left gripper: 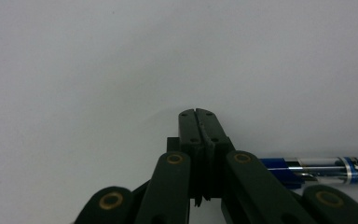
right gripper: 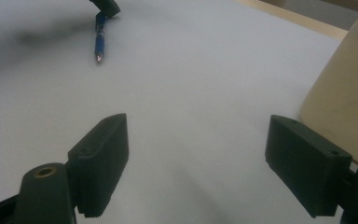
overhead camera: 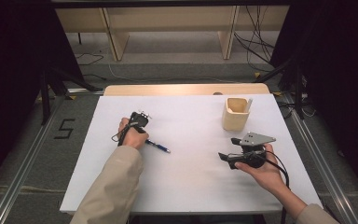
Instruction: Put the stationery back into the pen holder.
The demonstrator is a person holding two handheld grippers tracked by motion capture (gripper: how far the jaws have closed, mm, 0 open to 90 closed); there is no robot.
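The left gripper [left gripper: 199, 113] is sitting clenched, seemingly empty, the blue pen [left gripper: 321, 169] lying at its four o'clock; the right gripper [right gripper: 196, 163] is gaping, released, beside the wooden cup [right gripper: 345, 93].

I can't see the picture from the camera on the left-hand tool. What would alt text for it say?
Two black jaws of the left gripper pressed shut, tips together over a plain white table. A blue pen lies on the table to their right, partly hidden behind the jaws.
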